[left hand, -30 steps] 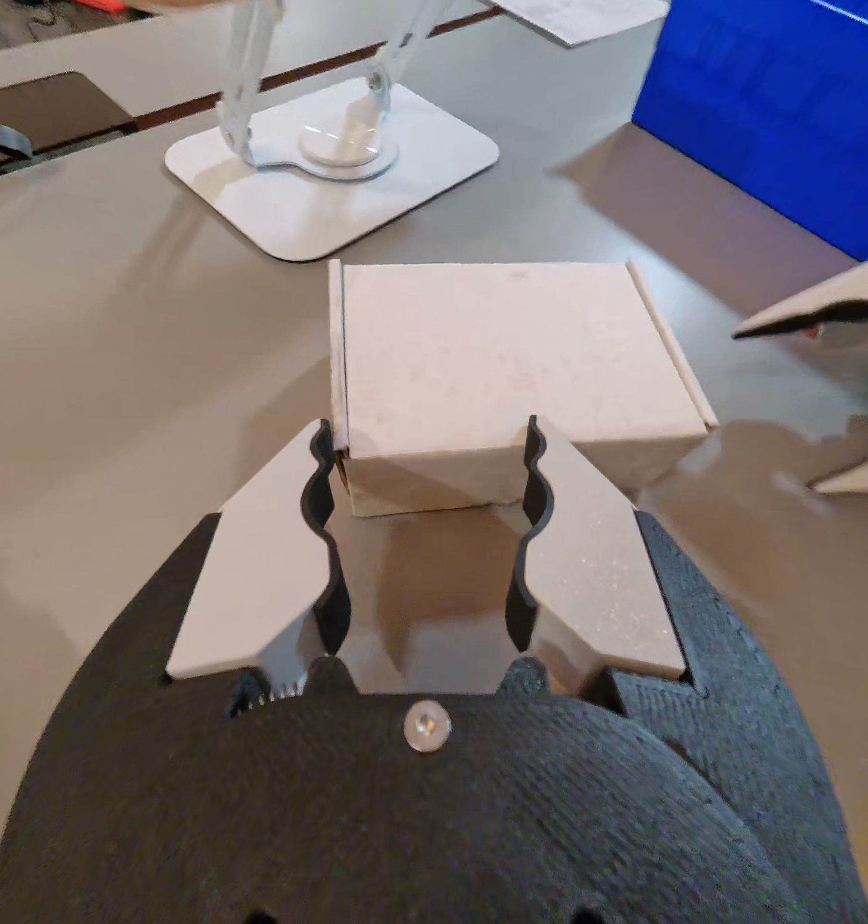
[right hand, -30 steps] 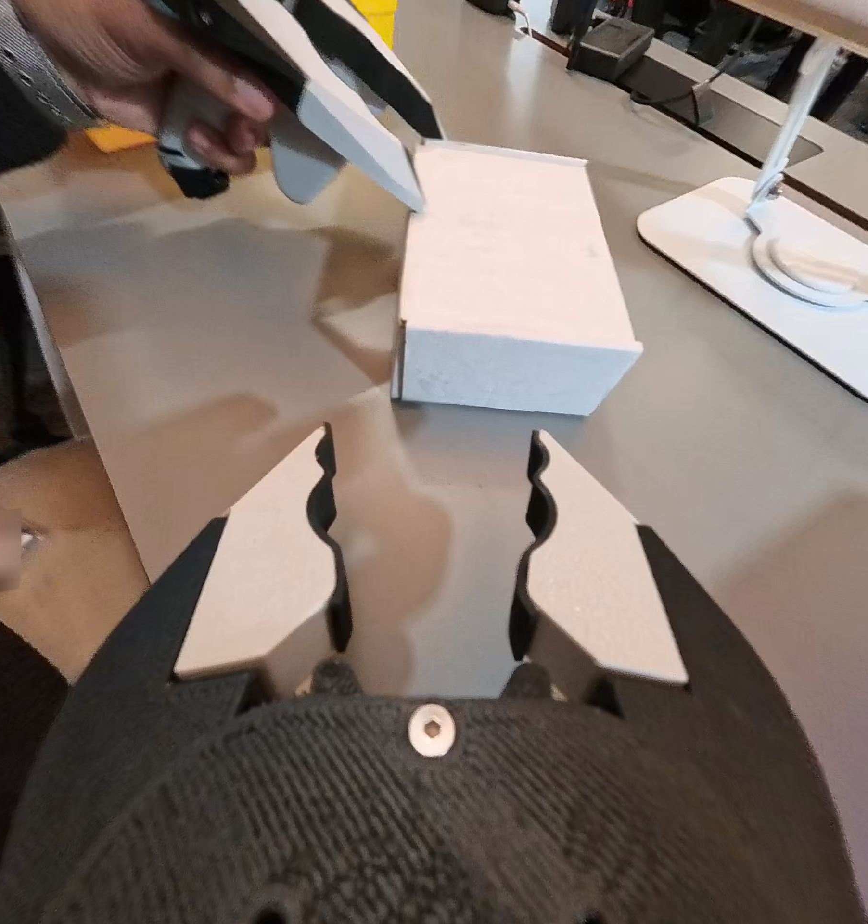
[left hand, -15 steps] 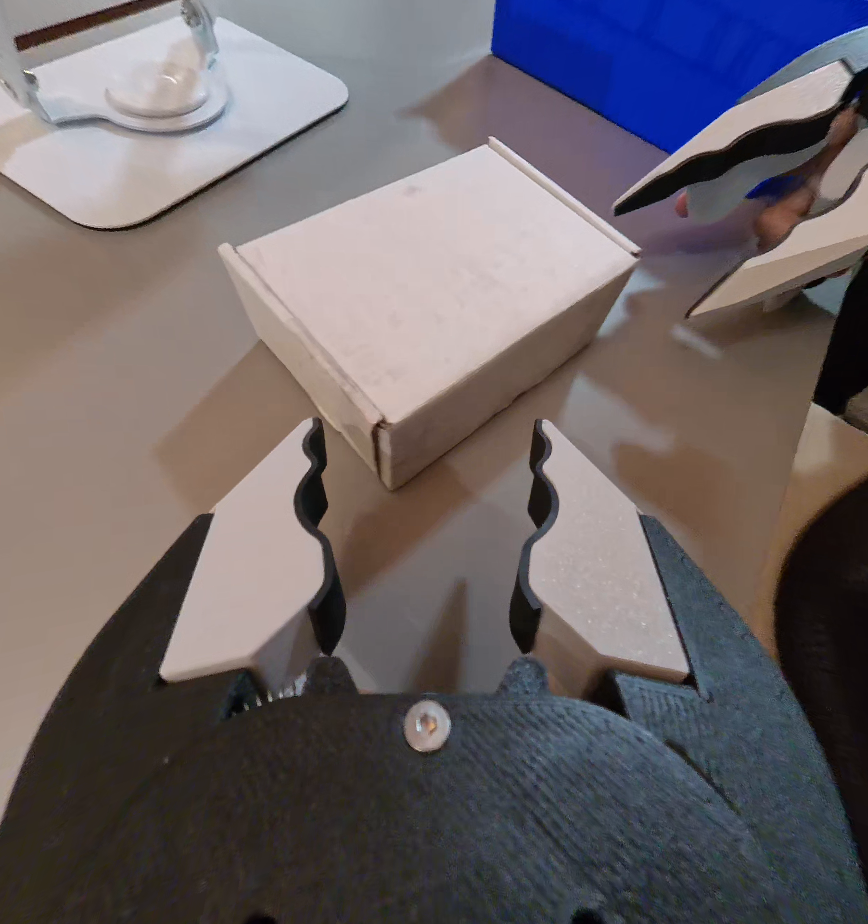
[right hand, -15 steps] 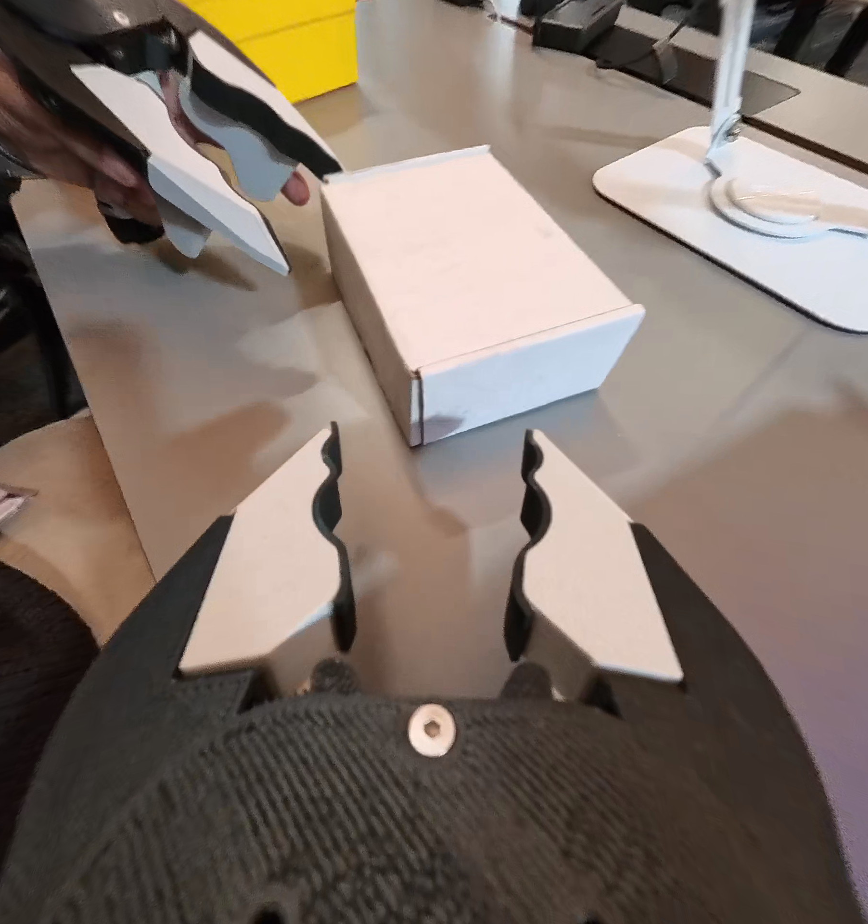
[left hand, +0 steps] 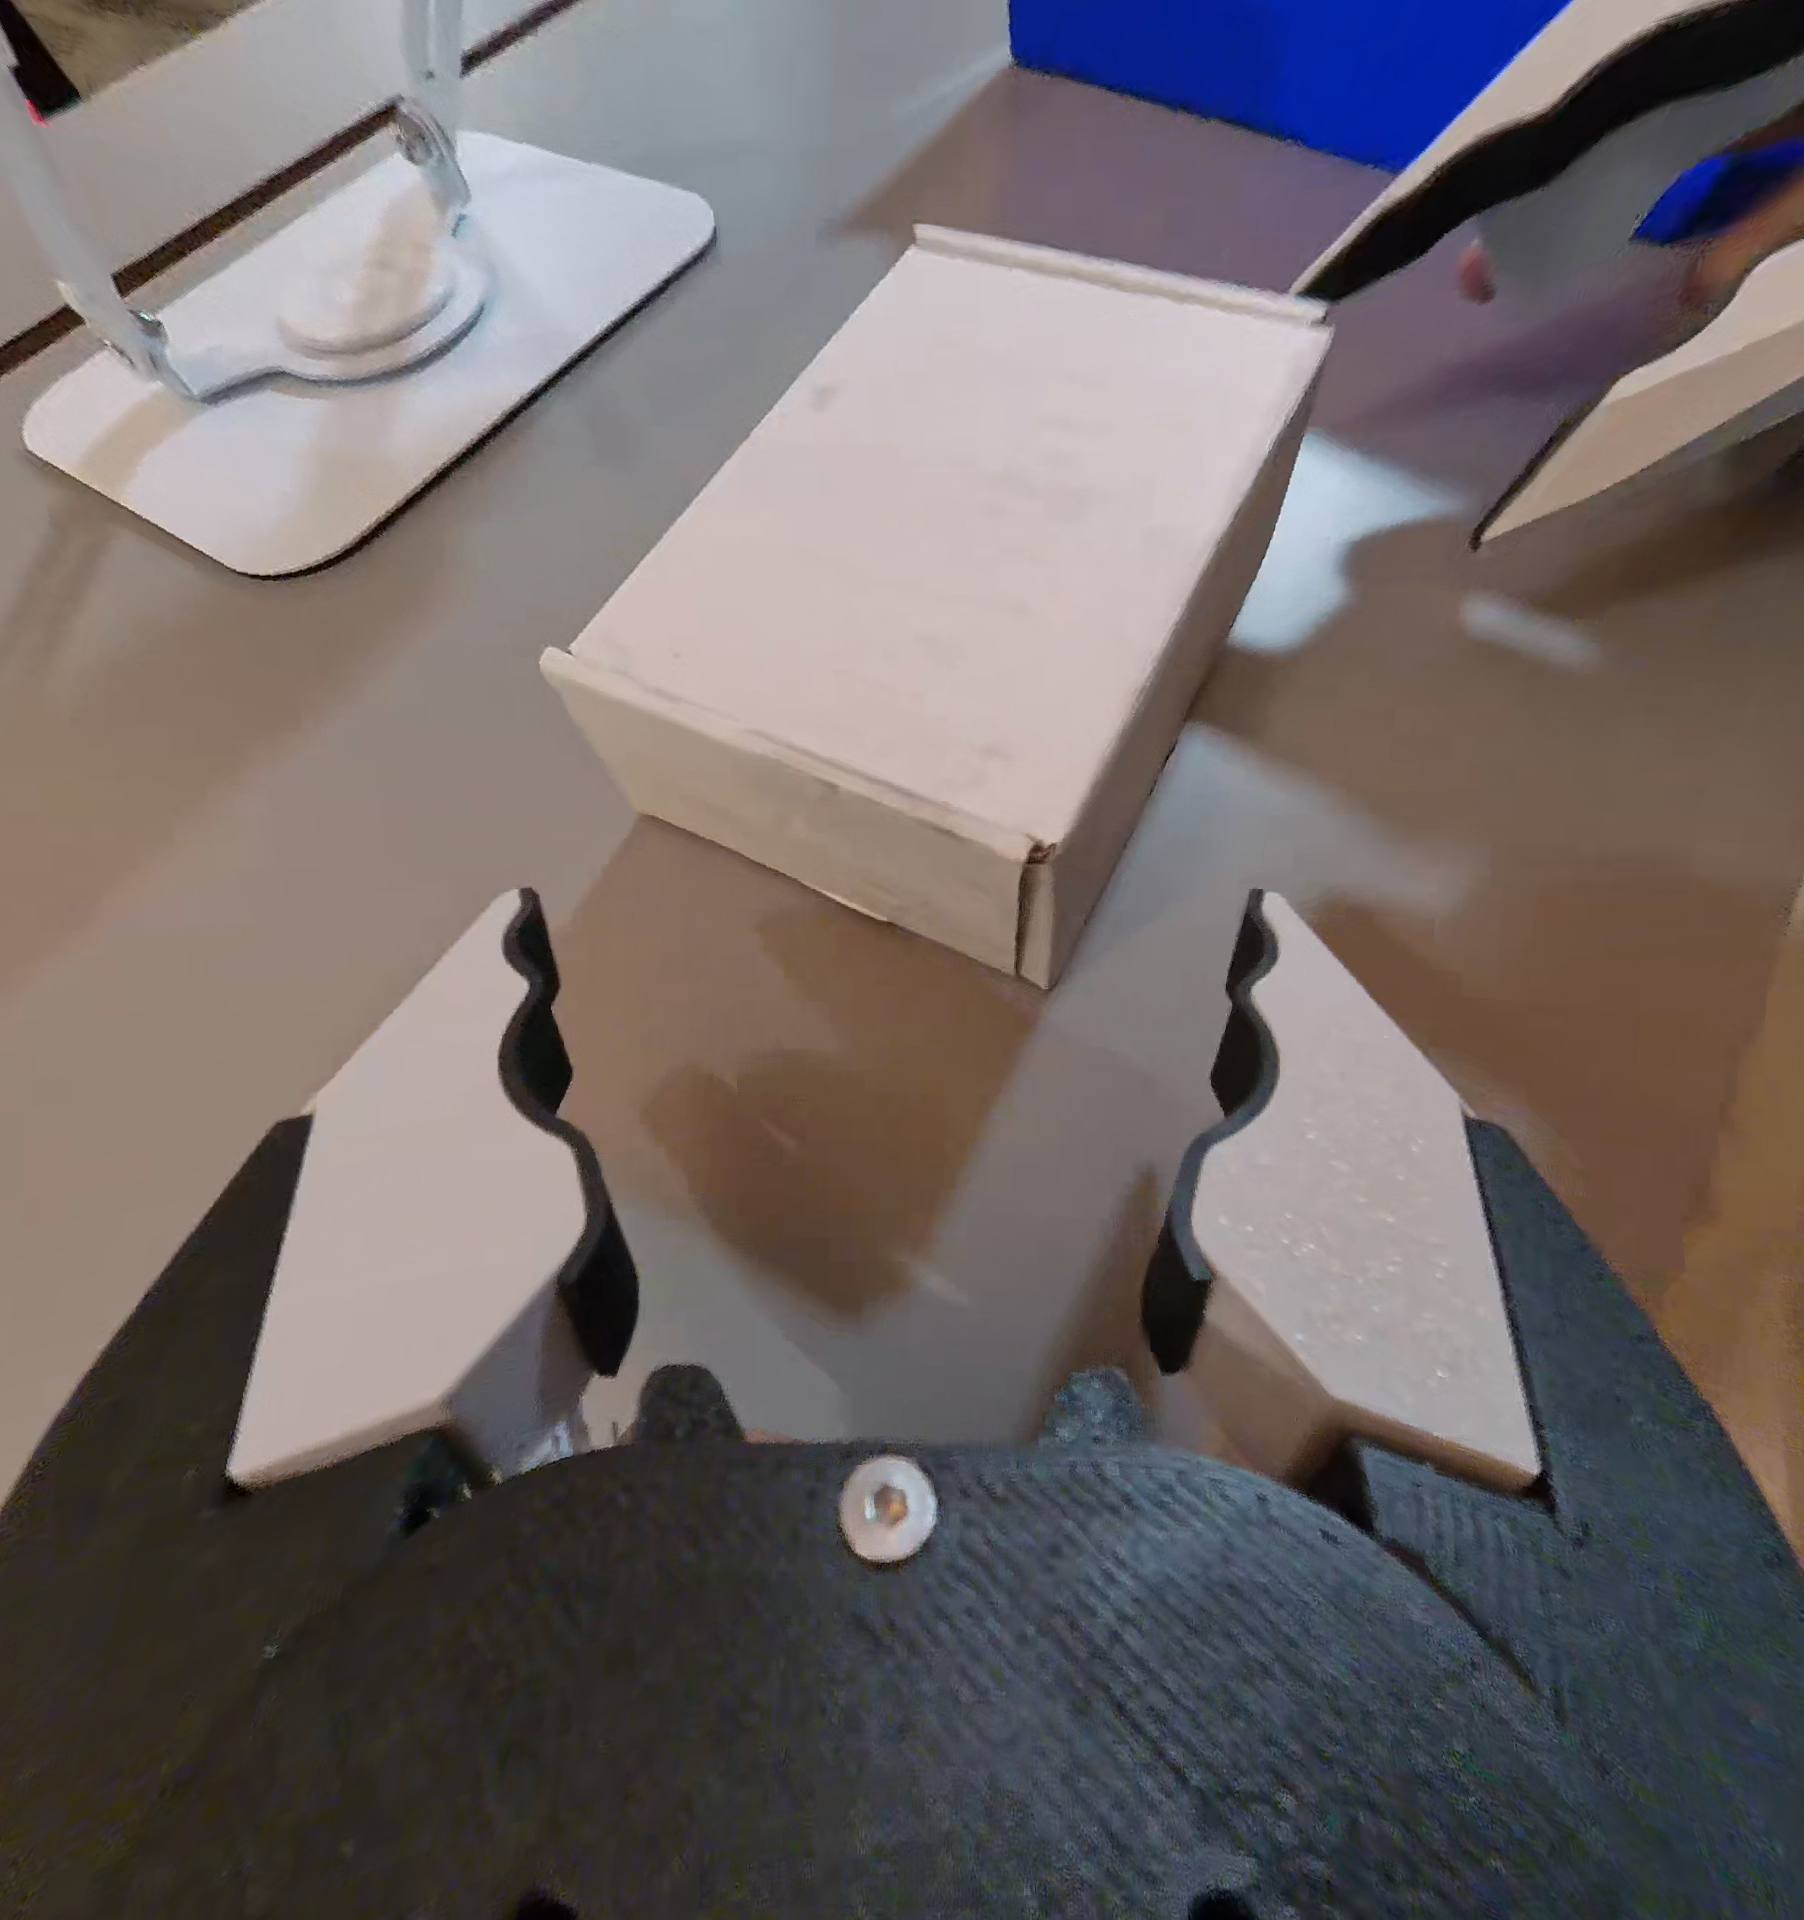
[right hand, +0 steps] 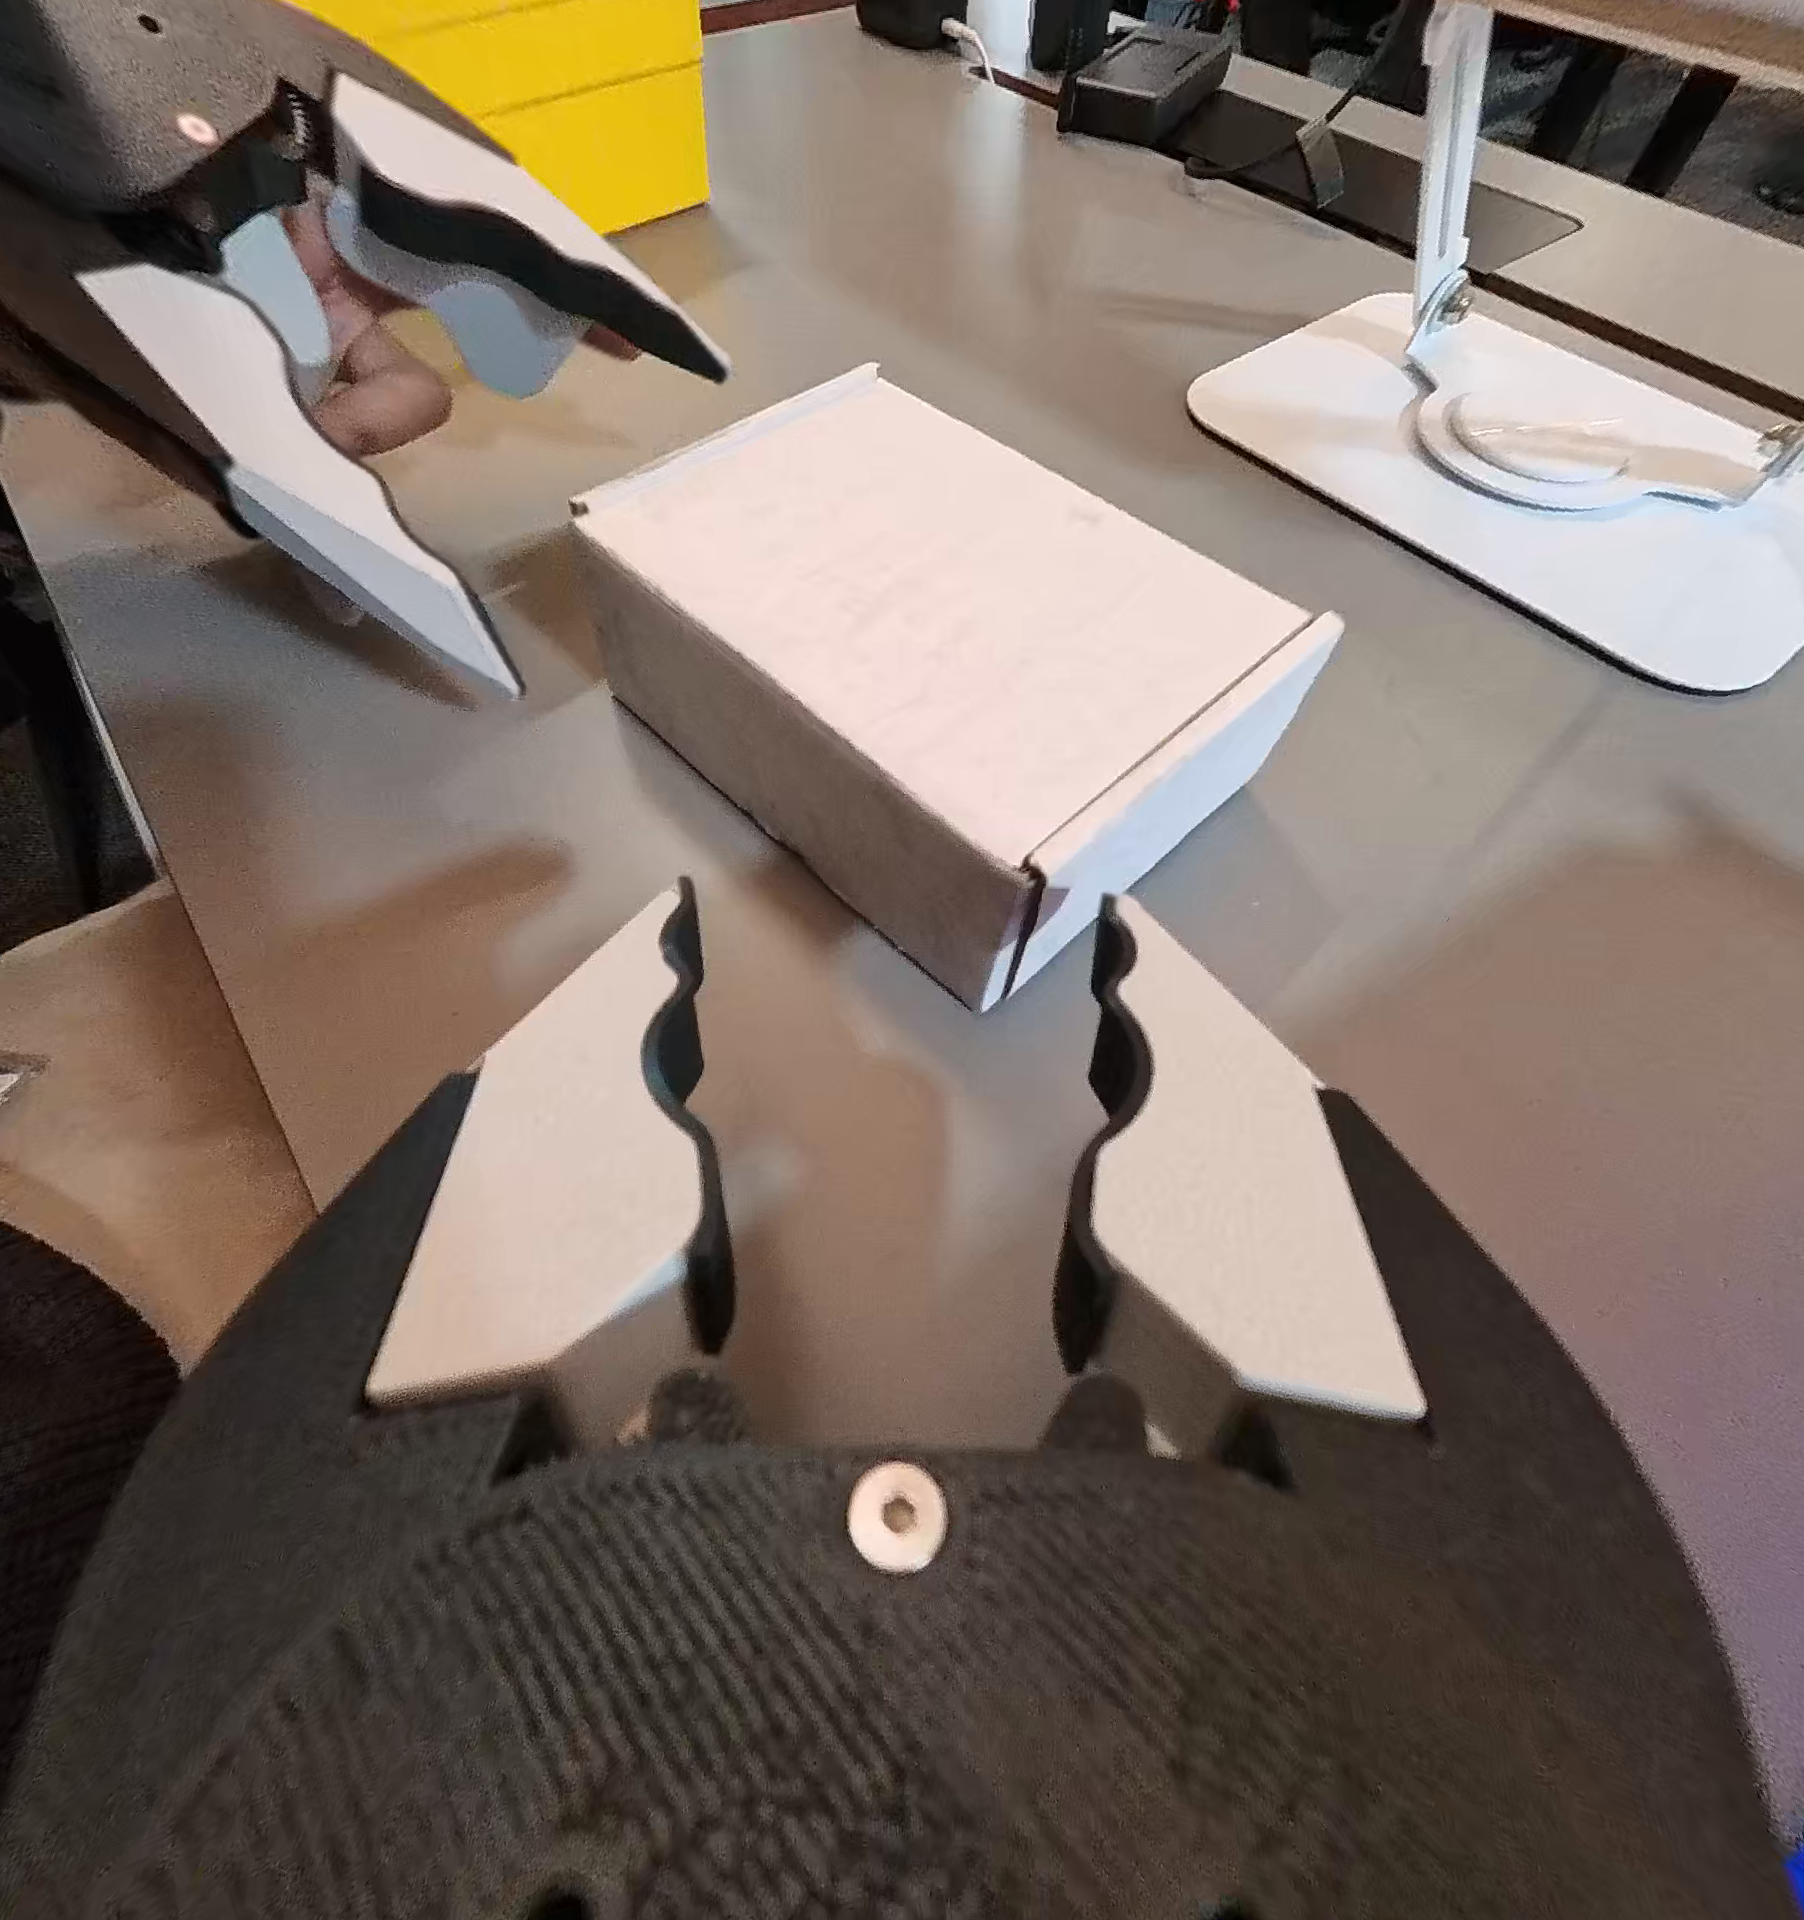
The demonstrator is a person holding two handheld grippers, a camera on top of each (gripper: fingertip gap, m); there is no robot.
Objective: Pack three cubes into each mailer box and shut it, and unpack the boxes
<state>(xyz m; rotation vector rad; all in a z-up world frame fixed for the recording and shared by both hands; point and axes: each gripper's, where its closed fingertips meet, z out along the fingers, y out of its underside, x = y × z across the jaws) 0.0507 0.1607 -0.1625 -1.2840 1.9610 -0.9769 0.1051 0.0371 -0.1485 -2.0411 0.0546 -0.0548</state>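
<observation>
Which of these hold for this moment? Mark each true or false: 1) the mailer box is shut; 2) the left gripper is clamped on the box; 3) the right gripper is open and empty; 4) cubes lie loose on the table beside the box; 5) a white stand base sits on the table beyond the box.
1) The mailer box is shut: true.
2) False: the left gripper is open, short of the box, holding nothing.
3) The right gripper is open and empty: true.
4) False: no cubes show on the table in either view.
5) The white stand base sits beyond the box: true.
</observation>
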